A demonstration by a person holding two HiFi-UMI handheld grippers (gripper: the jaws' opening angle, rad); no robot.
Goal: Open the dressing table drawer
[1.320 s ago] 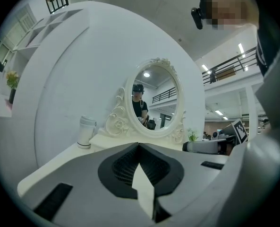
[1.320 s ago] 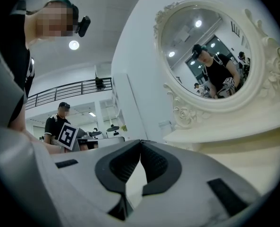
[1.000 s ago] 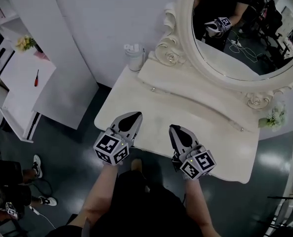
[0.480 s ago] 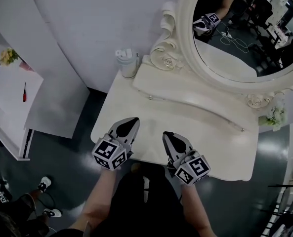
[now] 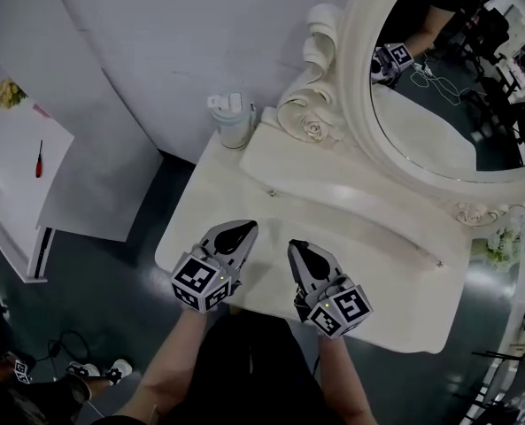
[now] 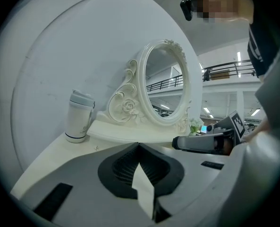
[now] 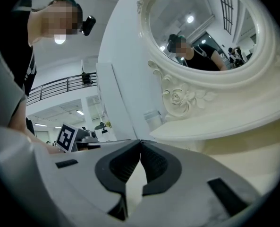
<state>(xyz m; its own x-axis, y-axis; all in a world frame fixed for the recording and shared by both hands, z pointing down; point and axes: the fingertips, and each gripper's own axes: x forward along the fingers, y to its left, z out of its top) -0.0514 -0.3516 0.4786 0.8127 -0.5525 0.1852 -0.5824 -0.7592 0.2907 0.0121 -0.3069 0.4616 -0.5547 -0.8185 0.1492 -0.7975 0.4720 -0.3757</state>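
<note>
The cream dressing table (image 5: 368, 237) fills the middle of the head view. Its drawer front is hidden under the top's front edge. My left gripper (image 5: 247, 227) hovers over the front left of the top, jaws shut and empty. Beside it my right gripper (image 5: 294, 248) is also shut with nothing in it. In the left gripper view the jaws (image 6: 139, 144) meet at the tip and point across the top toward the mirror (image 6: 165, 91). The right gripper view shows its jaws (image 7: 140, 141) closed below the mirror (image 7: 210, 27).
A white tumbler (image 5: 233, 120) stands at the table's back left corner. A raised shelf (image 5: 351, 171) with two small knobs (image 5: 272, 193) runs under the oval mirror (image 5: 457, 87). Flowers (image 5: 497, 242) sit at the right end. A white side table (image 5: 32, 175) with a screwdriver (image 5: 39, 159) stands left.
Both grippers have come lower and sit closer together over the front of the table top. The head view has swung a little, so the mirror now lies further right.
</note>
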